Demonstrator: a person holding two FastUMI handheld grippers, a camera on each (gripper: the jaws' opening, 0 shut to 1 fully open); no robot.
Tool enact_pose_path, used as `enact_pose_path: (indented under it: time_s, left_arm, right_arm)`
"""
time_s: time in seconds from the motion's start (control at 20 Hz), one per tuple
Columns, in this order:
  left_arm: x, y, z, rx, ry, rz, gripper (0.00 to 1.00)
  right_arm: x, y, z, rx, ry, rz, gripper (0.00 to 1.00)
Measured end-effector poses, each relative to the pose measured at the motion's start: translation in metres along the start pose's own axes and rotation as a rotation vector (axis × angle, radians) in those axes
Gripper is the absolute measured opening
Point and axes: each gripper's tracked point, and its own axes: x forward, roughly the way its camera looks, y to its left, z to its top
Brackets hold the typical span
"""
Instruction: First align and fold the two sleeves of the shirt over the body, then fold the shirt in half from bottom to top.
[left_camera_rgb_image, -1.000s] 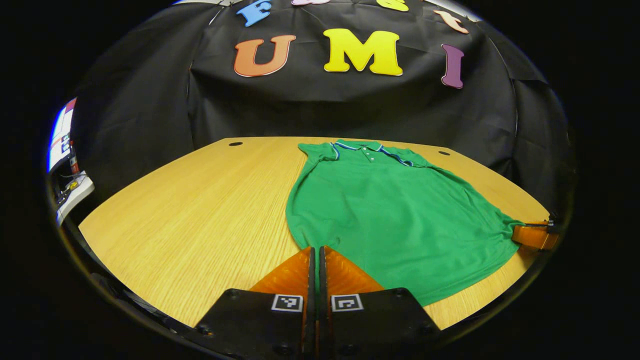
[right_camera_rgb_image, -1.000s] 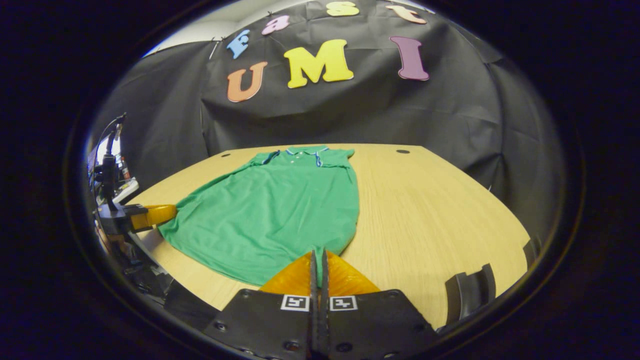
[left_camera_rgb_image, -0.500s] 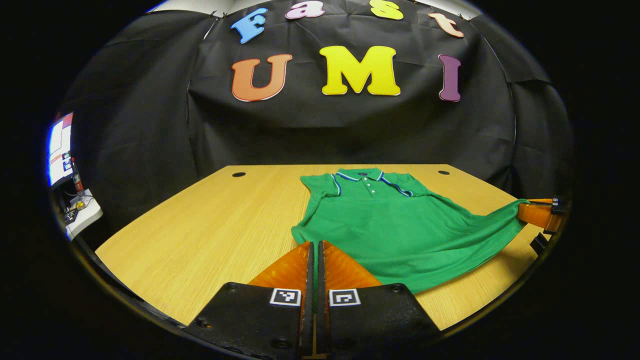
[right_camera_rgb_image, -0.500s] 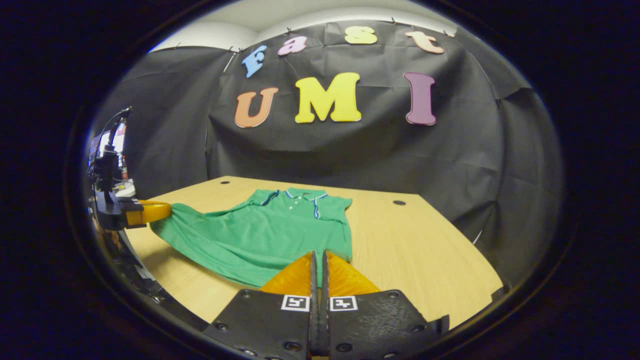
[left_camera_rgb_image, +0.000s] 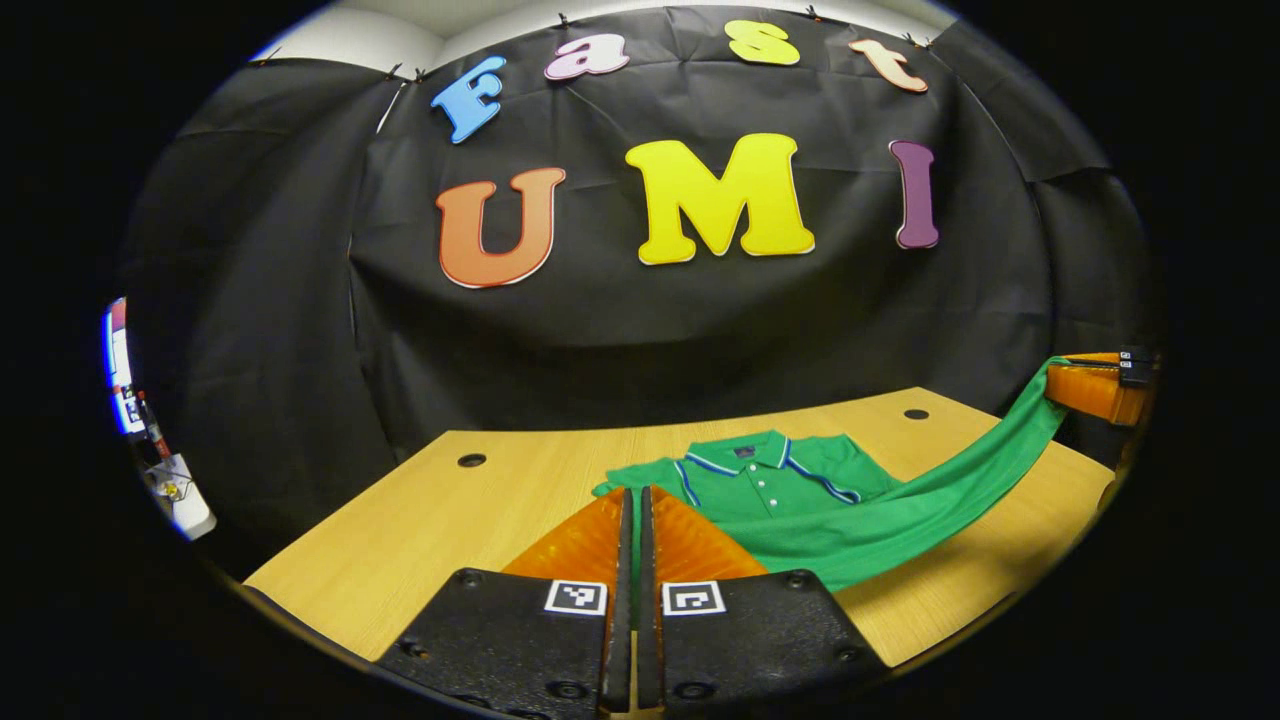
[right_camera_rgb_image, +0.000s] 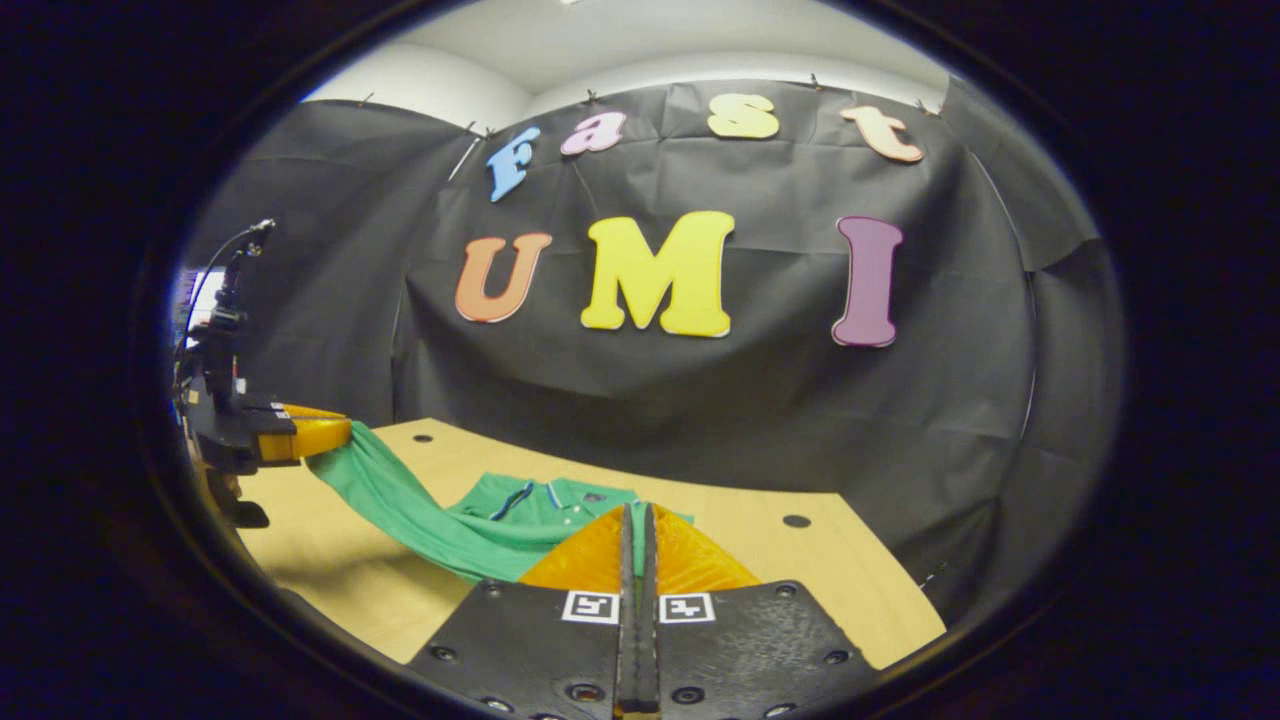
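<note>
Both hem corners of the shirt (left_camera_rgb_image: 800, 490) pinched and raised clear of the table (left_camera_rgb_image: 480, 520): left gripper (left_camera_rgb_image: 630, 500) closed tight on one bottom corner, right gripper (right_camera_rgb_image: 636, 520) closed tight on the other, fabric slung between them in a sagging band. Held at both corners, likely, to keep the hem straight and level on its way toward the collar (left_camera_rgb_image: 745, 460), so the lower half lands square over the upper. Collar end flat on the wood at the far side, buttons up, no sleeves sticking out past the body, which suits sleeves already folded in. Judged mid-way through the bottom-to-top fold, hem not yet down. Right gripper also at the far right edge of the left gripper view (left_camera_rgb_image: 1095, 385), with cloth trailing from it. Pale wood-grain tabletop with small round holes near the back; black cloth wall behind; some equipment at the left edge.
</note>
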Motion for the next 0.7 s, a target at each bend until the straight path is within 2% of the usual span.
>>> enact_pose_path:
  time_s: [0.05,0.1,0.15,0.25,0.3,0.6,0.7]
  left_arm:
    - [0.017,0.003,0.007,0.002,-0.005,0.005,0.07]
    - [0.036,0.004,0.017,-0.001,-0.02,0.002,0.15]
    - [0.055,0.004,0.023,-0.015,-0.027,-0.001,0.07]
    - [0.095,0.003,0.032,-0.038,-0.035,0.003,0.08]
    - [0.116,0.004,0.035,-0.024,-0.04,0.023,0.08]
    - [0.235,-0.011,0.022,0.062,-0.028,0.012,0.08]
    - [0.266,0.004,0.01,0.026,-0.031,0.038,0.08]
  right_arm:
    - [0.018,-0.006,0.004,-0.01,-0.002,-0.014,0.0]
    - [0.036,-0.01,0.009,-0.021,-0.005,-0.021,0.0]
    - [0.055,-0.007,0.015,-0.021,-0.013,-0.013,0.0]
    - [0.093,-0.013,0.015,-0.015,-0.005,-0.027,0.0]
    - [0.115,-0.018,0.014,-0.023,0.001,-0.046,0.0]
    - [0.242,-0.057,-0.009,-0.041,0.027,-0.154,0.0]
    - [0.278,-0.065,-0.023,-0.041,0.043,-0.169,0.0]
